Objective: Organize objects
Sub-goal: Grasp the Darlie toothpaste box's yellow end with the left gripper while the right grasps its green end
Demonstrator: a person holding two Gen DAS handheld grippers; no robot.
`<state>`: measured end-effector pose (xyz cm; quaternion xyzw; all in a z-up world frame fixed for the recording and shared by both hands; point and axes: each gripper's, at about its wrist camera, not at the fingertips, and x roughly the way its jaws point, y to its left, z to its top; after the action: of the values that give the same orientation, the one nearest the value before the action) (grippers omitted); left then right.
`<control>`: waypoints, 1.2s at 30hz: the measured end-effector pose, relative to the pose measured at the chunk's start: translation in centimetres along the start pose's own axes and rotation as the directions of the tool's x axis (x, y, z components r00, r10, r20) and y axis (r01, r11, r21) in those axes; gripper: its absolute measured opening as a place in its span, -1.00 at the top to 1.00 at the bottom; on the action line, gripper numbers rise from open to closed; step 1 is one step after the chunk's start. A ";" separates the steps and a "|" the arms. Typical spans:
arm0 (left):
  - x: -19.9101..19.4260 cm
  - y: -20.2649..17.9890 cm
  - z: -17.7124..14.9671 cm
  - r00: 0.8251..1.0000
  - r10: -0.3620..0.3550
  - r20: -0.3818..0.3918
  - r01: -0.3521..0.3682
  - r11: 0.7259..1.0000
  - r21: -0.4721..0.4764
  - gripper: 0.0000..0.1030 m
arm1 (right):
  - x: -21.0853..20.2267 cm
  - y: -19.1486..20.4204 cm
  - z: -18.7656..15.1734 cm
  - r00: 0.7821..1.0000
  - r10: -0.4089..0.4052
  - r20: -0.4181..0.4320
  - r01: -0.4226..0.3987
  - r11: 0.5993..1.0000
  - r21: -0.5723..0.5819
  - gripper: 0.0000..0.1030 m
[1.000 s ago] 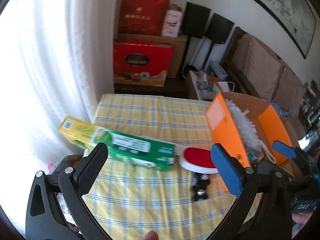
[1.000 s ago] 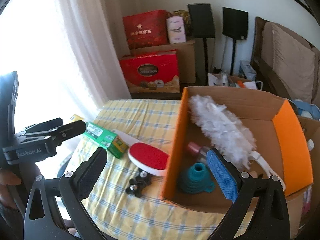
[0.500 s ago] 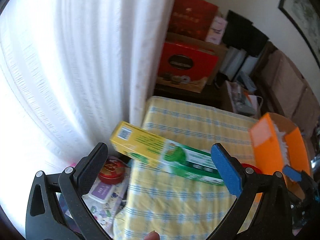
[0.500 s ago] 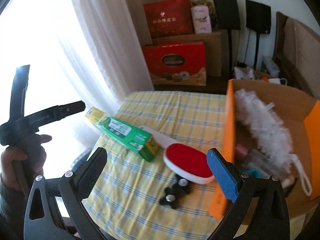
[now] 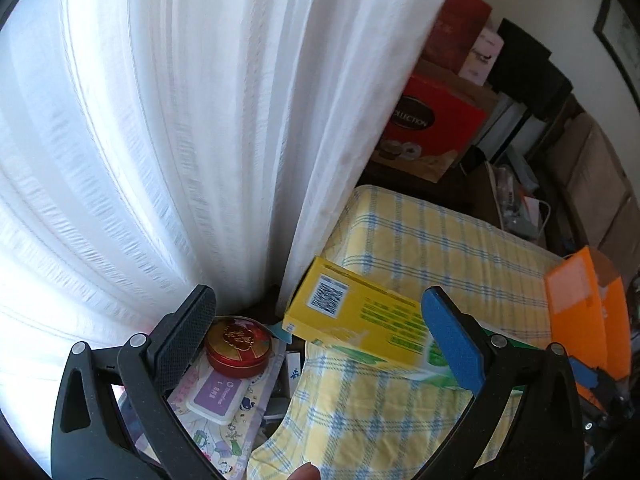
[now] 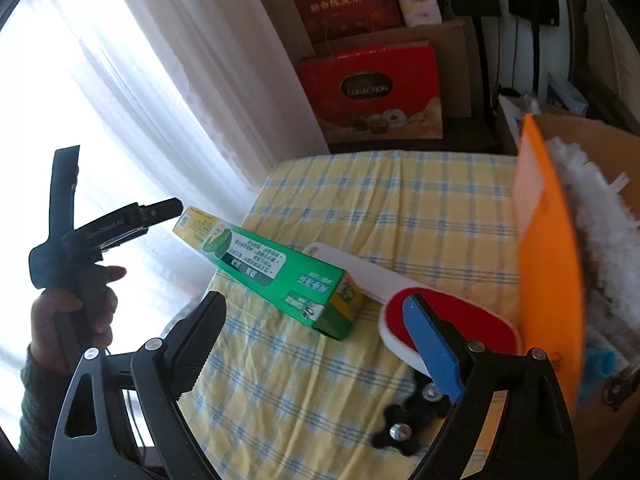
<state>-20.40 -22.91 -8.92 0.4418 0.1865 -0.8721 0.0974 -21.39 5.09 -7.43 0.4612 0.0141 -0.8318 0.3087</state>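
Left tongs (image 5: pixel 320 330): black frame, silver screws, one black pad, one blue.
Right tongs (image 6: pixel 320 340): same black-and-blue pairing.
Sleeve (image 6: pixel 38 408): dark knit cuff.

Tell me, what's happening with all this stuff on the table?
A person is tidying with two open grippers. The left gripper nears the yellow end of the green box, not gripping yet. The right gripper, its fingers just closing a little, hangs over the red brush and black spinner. A duster already sits in the carton.
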 end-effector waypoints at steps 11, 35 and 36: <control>3.1 1.5 0.5 0.997 -0.064 -0.031 0.062 0.997 -0.055 -0.77 | 2.1 -0.4 0.3 0.998 0.060 -0.020 -0.058 0.996 0.065 -0.65; -2.1 -0.3 0.4 0.989 -0.148 0.017 0.149 0.987 -0.059 -0.28 | 1.0 0.2 1.3 0.997 0.077 -0.021 -0.075 0.992 0.100 -0.18; -2.8 -0.7 0.7 0.988 -0.152 0.028 0.153 0.987 -0.054 -0.28 | 0.5 0.3 1.5 0.997 0.075 -0.012 -0.073 0.993 0.095 -0.19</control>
<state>-19.47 -22.53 -6.17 0.4127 0.2429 -0.8767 0.0449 -22.55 4.14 -6.88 0.4819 -0.0399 -0.8159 0.3170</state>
